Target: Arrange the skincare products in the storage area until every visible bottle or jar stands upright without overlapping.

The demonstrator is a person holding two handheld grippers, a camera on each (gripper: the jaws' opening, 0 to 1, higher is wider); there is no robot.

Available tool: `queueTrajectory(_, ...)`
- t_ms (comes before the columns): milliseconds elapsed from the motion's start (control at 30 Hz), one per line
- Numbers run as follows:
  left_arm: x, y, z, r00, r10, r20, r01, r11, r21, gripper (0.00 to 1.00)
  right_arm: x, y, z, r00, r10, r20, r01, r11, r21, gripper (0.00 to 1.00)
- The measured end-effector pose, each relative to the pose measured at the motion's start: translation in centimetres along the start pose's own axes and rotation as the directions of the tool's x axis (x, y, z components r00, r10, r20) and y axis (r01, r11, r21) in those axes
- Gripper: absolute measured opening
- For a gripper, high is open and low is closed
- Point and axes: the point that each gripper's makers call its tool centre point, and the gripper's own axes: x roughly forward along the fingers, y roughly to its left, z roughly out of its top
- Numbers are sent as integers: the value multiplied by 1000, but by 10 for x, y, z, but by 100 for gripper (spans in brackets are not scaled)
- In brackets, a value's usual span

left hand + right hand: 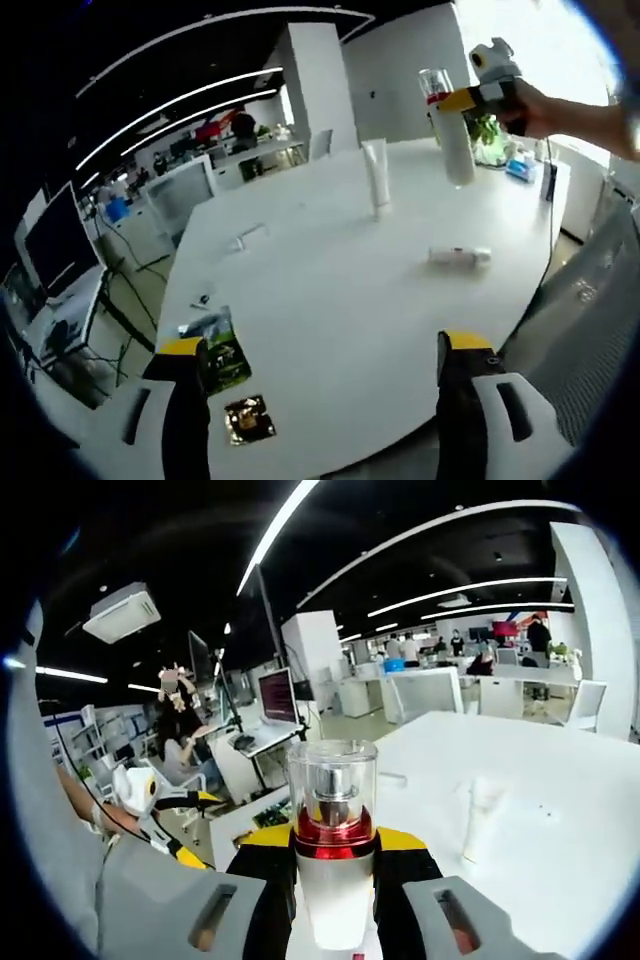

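right gripper view: fingers (333,865) clamp smooth cylindrical bottle (332,880), clear cap.

White cylindrical pump bottle (333,865): clear cap, red collar band, white body; held at 6 o'clock in the right gripper view by the right gripper (335,880), black jaws with yellow tips, grey shells.
White upright squeeze tube (376,177): plain white.
White lying bottle (459,256): white throughout.
Round white table (330,310): unpatterned.
Green printed sachet (218,350), 8 o'clock.
Dark gold-printed sachet (249,418), 7 o'clock.
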Motion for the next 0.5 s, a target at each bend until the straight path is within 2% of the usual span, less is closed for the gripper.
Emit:
queueTrajectory(67,2,-1,-7,999,-3,-40,3,1000,7,90,-1,-2,-3,1000,-2,-1,2,1000,7,21)
queueTrajectory(100,2,-2,-7,999,-2,-43,3,1000,20,91,-1,-3,-5,1000,-4,-2,4,1000,12,21)
queueTrajectory(200,2,-1,-8,999,15,-49,-9,993,120,94,-1,-8,-13,1000,-19,-8,19,999,35,21)
queueTrajectory(267,4,-6,-14,997,-1,-79,10,993,116,94,-1,-11,-20,999,-33,-18,34,998,44,21)
queueTrajectory(367,4,-8,-16,996,-3,-95,19,987,159,95,0,-19,-29,998,-52,-31,54,997,51,21)
queueTrajectory(500,6,-11,-22,992,-19,-125,41,983,177,94,1,-27,-36,997,-68,-43,70,997,42,21)
